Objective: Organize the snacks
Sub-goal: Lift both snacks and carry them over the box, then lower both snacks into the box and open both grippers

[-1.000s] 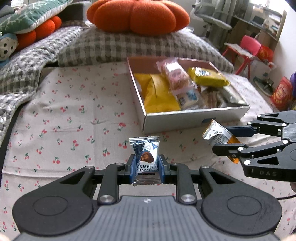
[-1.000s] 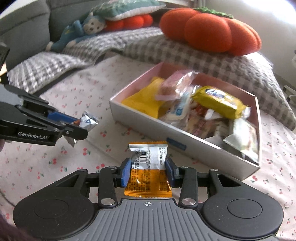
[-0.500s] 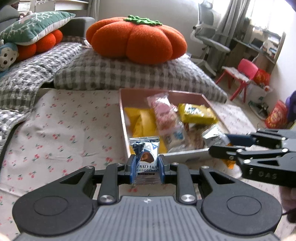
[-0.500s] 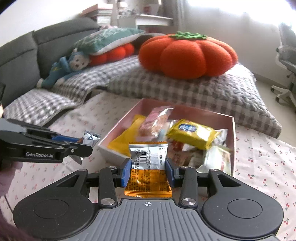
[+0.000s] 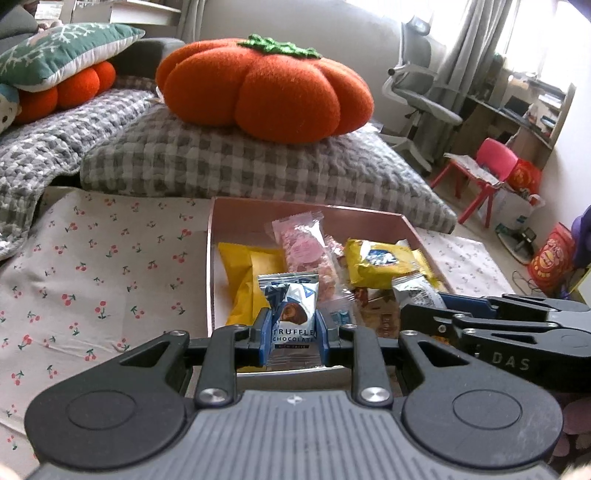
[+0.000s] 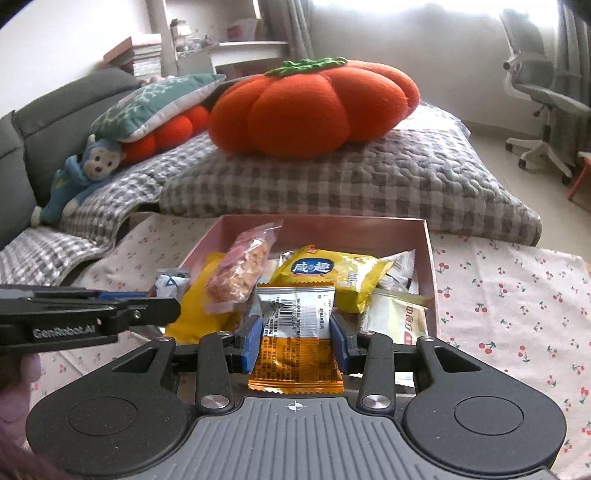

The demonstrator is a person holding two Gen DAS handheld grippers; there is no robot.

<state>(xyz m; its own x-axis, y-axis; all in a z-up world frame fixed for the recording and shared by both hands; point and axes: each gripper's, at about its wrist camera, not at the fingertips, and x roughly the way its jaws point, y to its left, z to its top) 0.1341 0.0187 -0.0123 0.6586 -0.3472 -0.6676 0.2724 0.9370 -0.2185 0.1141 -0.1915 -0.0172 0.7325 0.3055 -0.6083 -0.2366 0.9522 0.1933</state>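
The left gripper (image 5: 291, 341) has its 2 blue fingers (image 5: 260, 338) clenched on a blue-and-white truffle chocolate packet (image 5: 290, 314). The right gripper (image 6: 295, 338) grasps an orange-and-silver foil snack packet (image 6: 295, 332). Both packets hang over the near edge of the pink open cardboard box (image 5: 210, 258), which holds other wrapped snacks on the cherry-print sheet (image 5: 92, 266).

Grey sofa (image 6: 55, 122) at left; office chair (image 6: 535, 92) by the bright curtained window (image 5: 517, 33)

Both wrist views near, angled down, sharing snack box (image 5: 212, 273).
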